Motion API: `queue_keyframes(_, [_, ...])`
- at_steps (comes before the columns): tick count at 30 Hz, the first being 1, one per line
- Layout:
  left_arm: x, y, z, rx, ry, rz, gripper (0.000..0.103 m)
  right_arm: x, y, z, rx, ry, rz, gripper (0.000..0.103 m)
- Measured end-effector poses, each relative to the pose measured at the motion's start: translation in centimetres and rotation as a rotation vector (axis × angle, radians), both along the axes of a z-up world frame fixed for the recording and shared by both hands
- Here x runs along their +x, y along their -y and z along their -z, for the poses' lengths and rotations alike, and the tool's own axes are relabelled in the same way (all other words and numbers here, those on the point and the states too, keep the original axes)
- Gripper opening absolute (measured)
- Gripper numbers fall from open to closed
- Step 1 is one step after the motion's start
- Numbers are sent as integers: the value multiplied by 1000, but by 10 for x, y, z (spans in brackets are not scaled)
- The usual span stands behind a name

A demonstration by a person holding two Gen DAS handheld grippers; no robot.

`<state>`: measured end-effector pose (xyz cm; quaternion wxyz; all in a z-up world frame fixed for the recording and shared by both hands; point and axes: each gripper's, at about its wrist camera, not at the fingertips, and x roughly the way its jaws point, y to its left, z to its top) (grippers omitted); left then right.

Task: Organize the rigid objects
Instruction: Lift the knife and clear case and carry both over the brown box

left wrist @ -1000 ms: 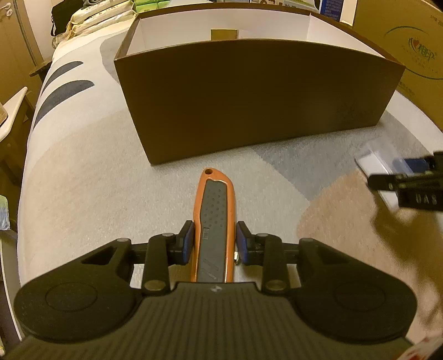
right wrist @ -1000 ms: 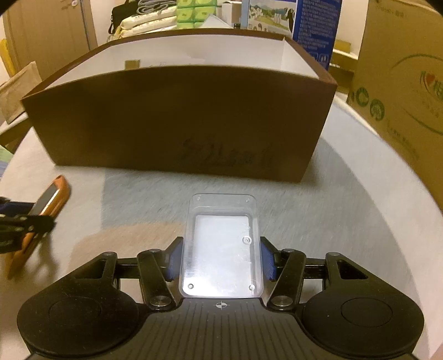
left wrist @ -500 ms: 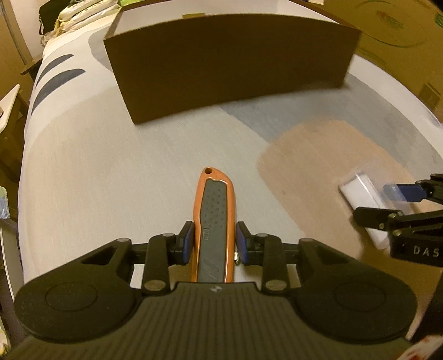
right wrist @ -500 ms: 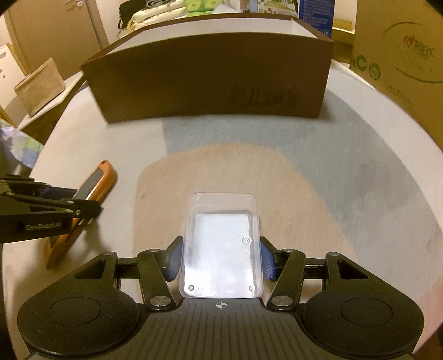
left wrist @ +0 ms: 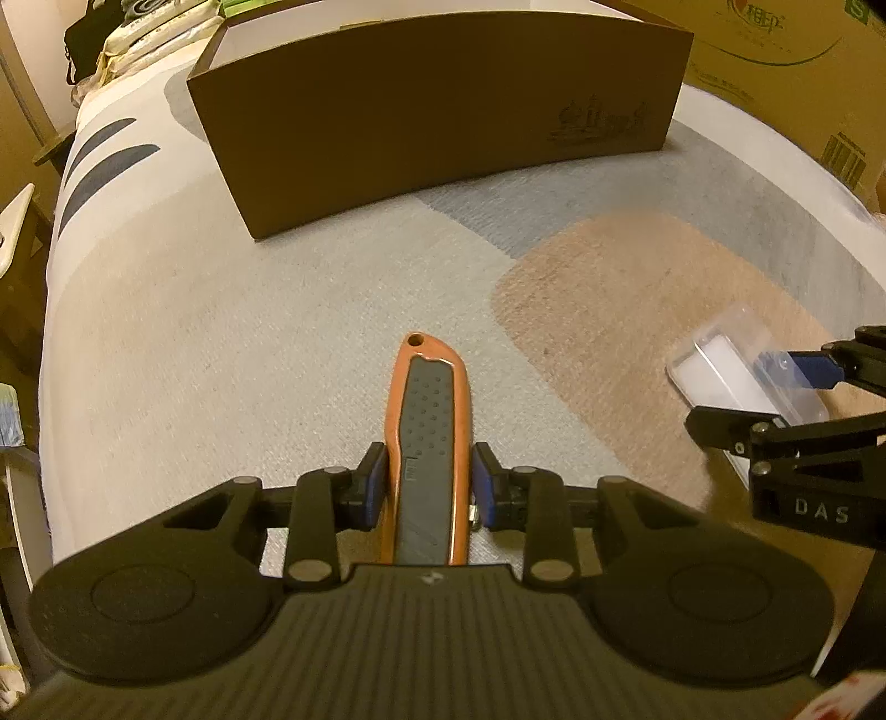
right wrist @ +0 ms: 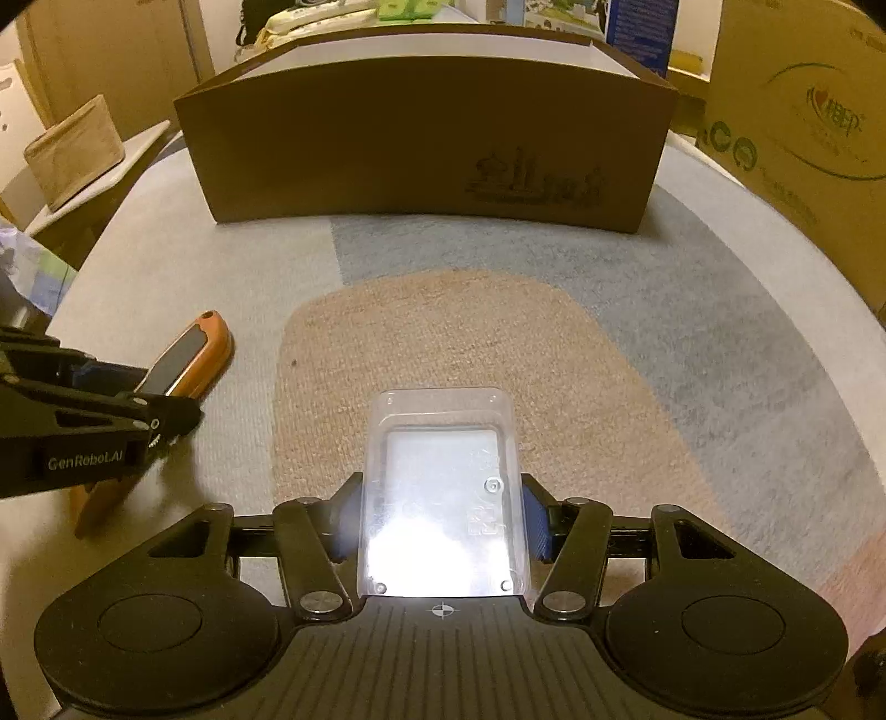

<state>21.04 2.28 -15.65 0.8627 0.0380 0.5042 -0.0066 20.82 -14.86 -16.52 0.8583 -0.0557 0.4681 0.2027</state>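
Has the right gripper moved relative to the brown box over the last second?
Yes. The right gripper, holding the clear plastic case, has backed away from the brown box, which looks smaller and farther than a second ago.

Setting: home, likely a storage room. Patterned rug [right wrist: 554, 343] ahead of the claw. Beyond it, stacked cardboard cartons [right wrist: 803, 138], wooden door [right wrist: 111, 50] far left.

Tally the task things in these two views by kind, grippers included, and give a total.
Utility knife, orange and grey: 1
Clear plastic case: 1
Brown open-top box: 1
Grippers: 2, the left gripper and the right gripper
Total: 5
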Motion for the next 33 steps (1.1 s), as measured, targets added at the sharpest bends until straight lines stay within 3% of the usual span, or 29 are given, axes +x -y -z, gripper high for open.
queue_keyframes(10, [-12, -4, -23, -17, 44, -8, 27, -4, 9, -25, 53, 36, 18, 53])
queue_keyframes(33, [-19, 2, -117, -18, 288, 8, 27, 9, 18, -103, 114, 238, 28, 53])
